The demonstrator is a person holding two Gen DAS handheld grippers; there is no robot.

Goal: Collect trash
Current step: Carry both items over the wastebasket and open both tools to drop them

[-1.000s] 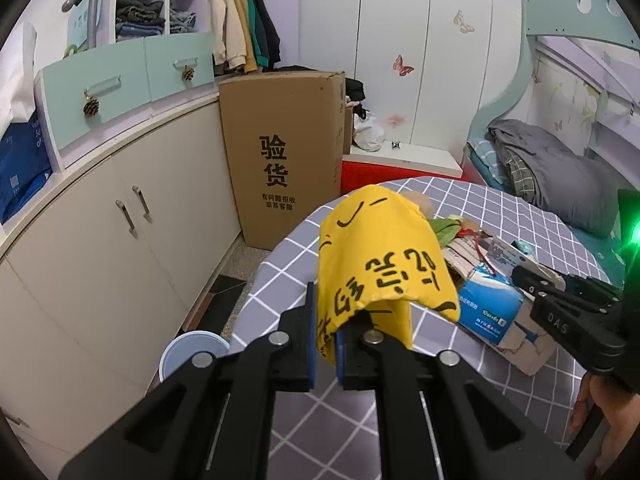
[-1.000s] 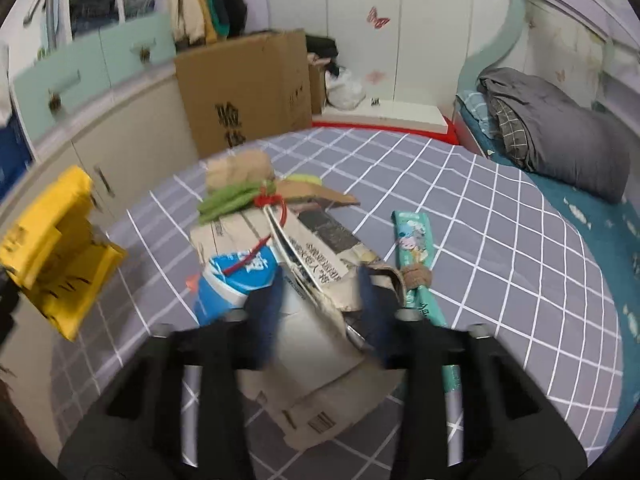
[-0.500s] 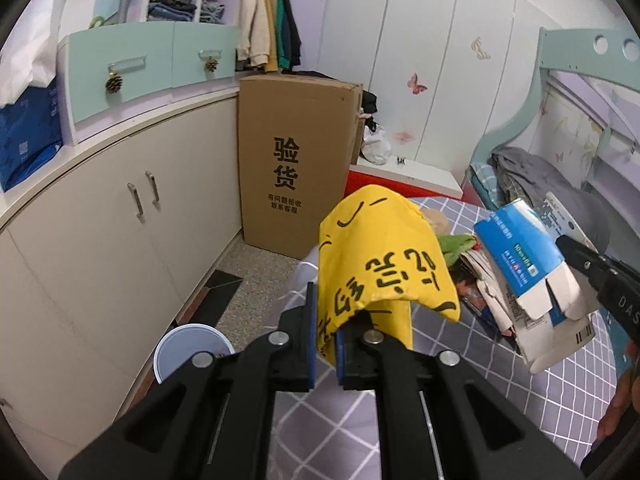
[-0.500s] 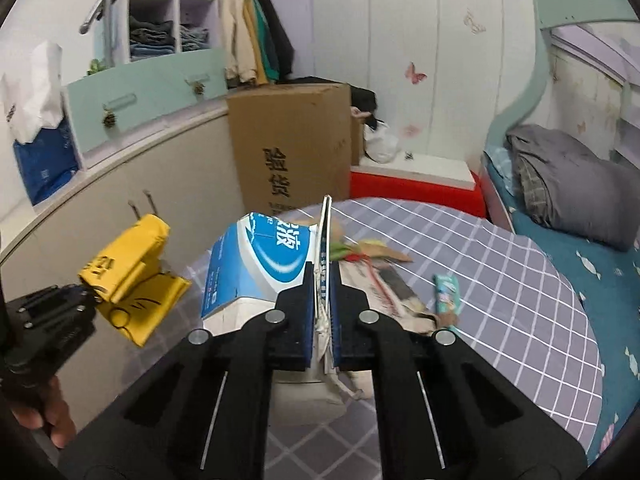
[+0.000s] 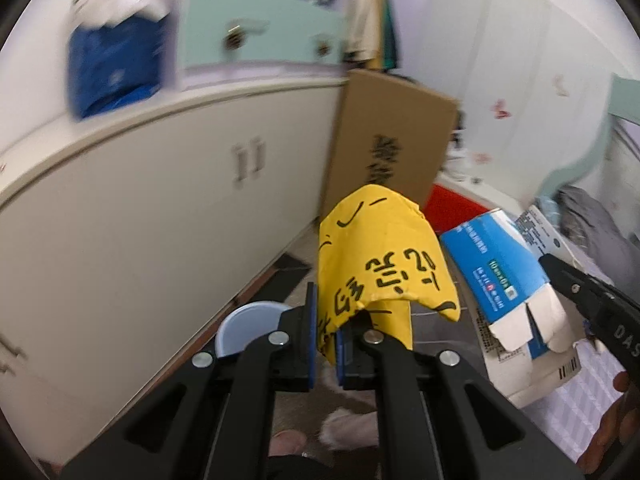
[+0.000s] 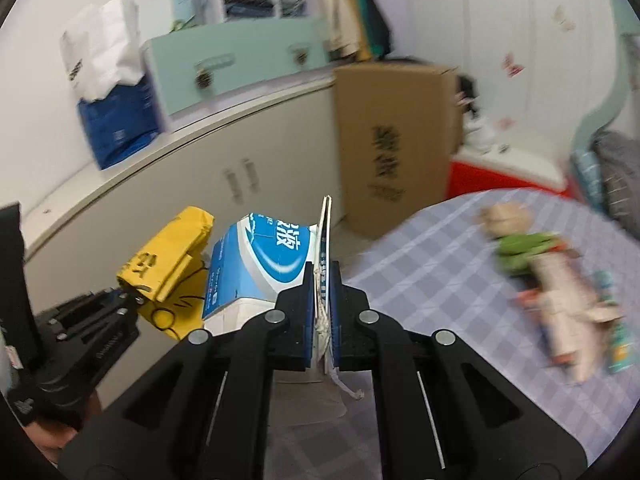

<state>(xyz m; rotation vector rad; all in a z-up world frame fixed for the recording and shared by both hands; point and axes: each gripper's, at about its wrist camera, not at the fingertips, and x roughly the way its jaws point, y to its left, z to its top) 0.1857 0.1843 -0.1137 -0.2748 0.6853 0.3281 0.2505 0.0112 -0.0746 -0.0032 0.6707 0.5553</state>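
Observation:
My left gripper is shut on a crumpled yellow wrapper with black writing, held in the air over the floor beside the cabinets. My right gripper is shut on the flattened edge of a blue and white carton, with white paper clamped along with it. In the left wrist view that blue carton hangs to the right of the wrapper. In the right wrist view the yellow wrapper and the left gripper sit at the lower left.
A pale blue bin stands on the floor below the left gripper. Cream cabinets run along the left, with a tall cardboard box at their end. More trash lies on the checked round table.
Both grippers have swung left off the table toward the cabinets, carrying their loads. The right gripper closed on the blue carton and lifted it from the table.

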